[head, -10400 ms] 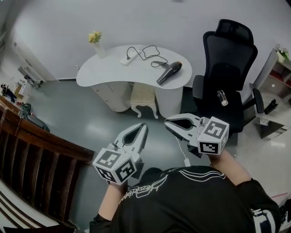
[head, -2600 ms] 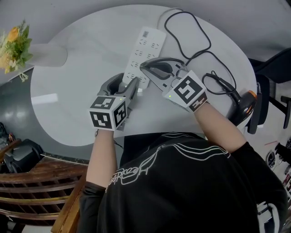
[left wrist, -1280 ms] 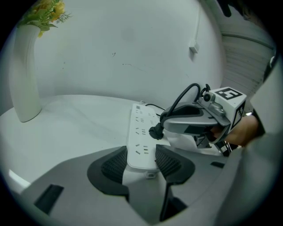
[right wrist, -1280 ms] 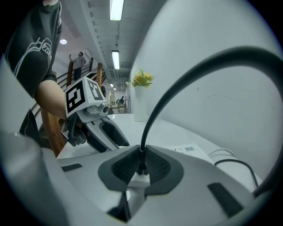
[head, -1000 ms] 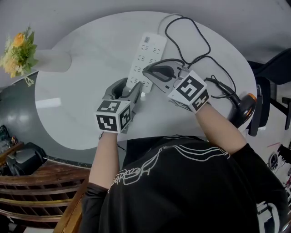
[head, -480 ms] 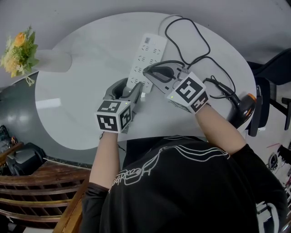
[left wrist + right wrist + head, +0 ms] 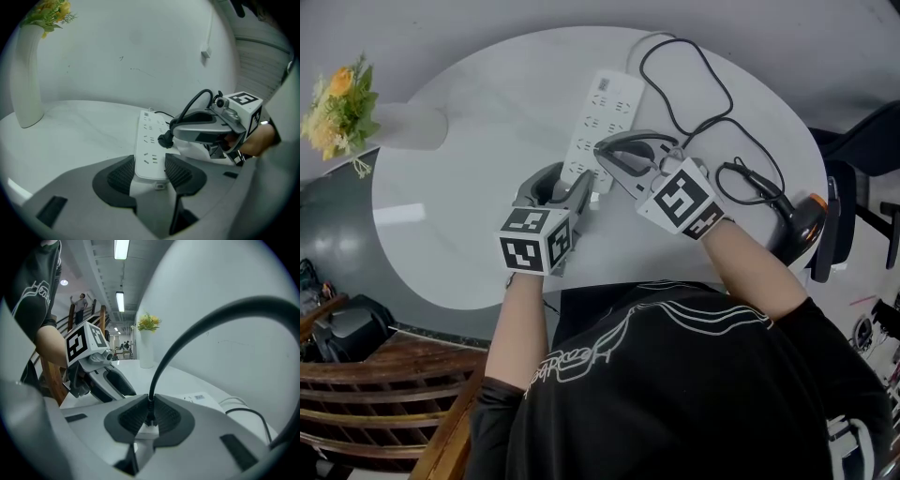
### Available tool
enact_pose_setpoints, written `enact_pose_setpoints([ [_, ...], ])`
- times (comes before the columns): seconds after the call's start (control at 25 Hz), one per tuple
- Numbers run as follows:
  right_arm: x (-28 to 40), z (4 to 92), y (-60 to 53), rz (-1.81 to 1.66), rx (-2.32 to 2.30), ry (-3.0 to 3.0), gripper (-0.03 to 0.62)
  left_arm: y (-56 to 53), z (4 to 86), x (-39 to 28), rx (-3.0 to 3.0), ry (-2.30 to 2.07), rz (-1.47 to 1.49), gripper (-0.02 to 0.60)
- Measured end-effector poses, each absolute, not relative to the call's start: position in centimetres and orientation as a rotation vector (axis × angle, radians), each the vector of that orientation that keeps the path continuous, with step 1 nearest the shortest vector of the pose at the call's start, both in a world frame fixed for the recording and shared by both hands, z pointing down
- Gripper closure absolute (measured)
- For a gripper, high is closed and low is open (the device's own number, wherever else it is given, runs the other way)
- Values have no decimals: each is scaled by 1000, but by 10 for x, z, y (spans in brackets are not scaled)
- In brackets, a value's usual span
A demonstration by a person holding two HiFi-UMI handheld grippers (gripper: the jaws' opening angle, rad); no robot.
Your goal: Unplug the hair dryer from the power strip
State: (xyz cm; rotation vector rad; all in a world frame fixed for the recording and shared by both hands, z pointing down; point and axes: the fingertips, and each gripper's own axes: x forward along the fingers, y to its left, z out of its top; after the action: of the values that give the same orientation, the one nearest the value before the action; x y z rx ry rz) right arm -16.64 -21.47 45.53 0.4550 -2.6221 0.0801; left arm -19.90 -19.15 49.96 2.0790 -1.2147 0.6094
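A white power strip [image 7: 602,114] lies on the round white table [image 7: 469,216]. My left gripper [image 7: 571,180] is shut on the strip's near end [image 7: 149,164], one pad on each long side. My right gripper [image 7: 602,152] is shut on the black plug [image 7: 165,139], which sits at the strip's face. I cannot tell whether its prongs are still in. In the right gripper view the pads [image 7: 164,420] pinch the plug, and the black cord [image 7: 187,331] arches up from it. The cord [image 7: 698,89] loops across the table to the black hair dryer [image 7: 798,221] at the right edge.
A white vase [image 7: 408,122] with yellow flowers [image 7: 336,94] stands at the table's left. A black office chair [image 7: 853,159] sits just right of the table. A wooden railing [image 7: 384,394] runs at lower left. A white cable [image 7: 652,37] leaves the strip's far end.
My right gripper has tipped a little down and left while staying shut on the plug. The left gripper and the power strip have not moved.
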Motion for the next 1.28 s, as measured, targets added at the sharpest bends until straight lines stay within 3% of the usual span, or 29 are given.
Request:
enact_pose_setpoints([
  [0.24, -160, 457, -223, 277, 491, -2668, 569, -192, 499, -198, 2083, -1211, 605, 376],
  [0.68, -167, 455, -216, 83, 473, -2590, 569, -192, 499, -198, 2096, -1214, 608, 375],
  [1.0, -158, 457, -222, 330, 519, -2660, 569, -192, 499, -198, 2103, -1209, 599, 376],
  [1.28, -163, 455, -222, 238, 515, -2630, 569, -193, 499, -198, 2109, -1196, 617, 376],
])
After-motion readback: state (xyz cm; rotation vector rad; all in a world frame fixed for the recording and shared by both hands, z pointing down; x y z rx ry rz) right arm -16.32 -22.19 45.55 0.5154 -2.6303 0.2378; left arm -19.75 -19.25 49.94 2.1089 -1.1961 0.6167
